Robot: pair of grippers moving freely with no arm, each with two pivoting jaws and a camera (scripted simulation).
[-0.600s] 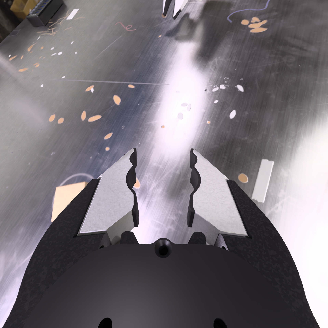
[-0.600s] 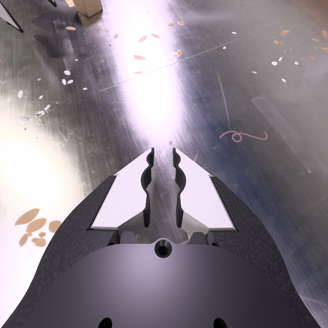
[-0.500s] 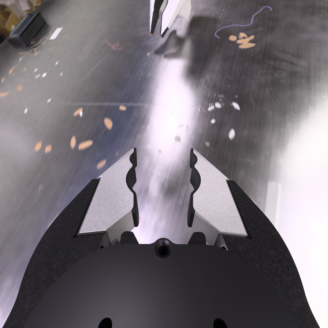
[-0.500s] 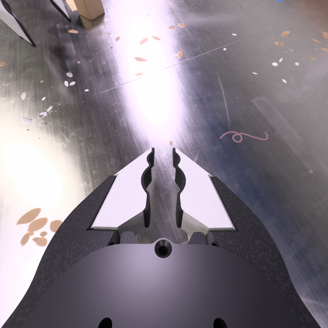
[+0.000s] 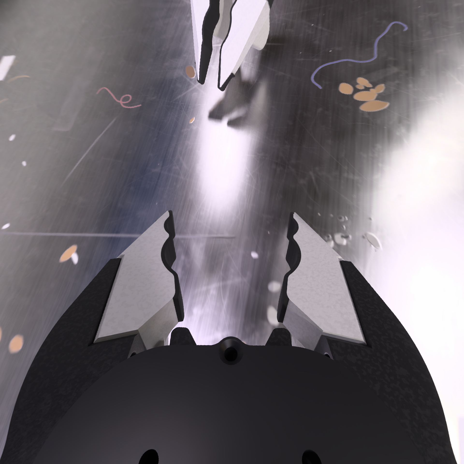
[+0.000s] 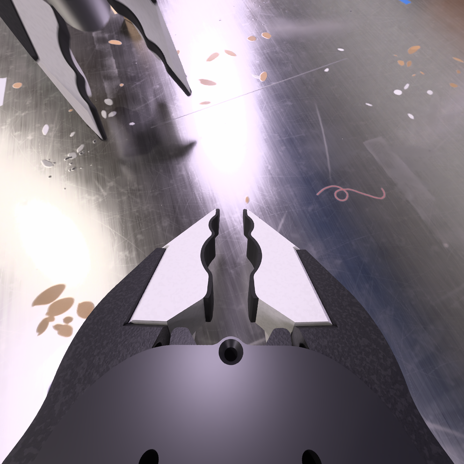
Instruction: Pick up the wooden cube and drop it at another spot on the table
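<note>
My left gripper is open wide and empty, low over the scratched metal table. In the right wrist view the left gripper fills the upper left, pointing towards me. The wooden cube is out of the left wrist view. In the right wrist view only a tan sliver of the cube shows behind the left gripper. My right gripper is empty, its jaws a narrow gap apart, above the table. The right gripper also hangs at the top of the left wrist view, facing the left one.
Tan and white flecks are scattered over the table. A pink squiggle lies right of my right gripper. A purple squiggle and a tan cluster lie at the far right. A white strip lies at the left edge.
My left gripper has moved forward towards the right gripper and opened its jaws wider. The cube has dropped out of its view. The right gripper has stayed in place.
</note>
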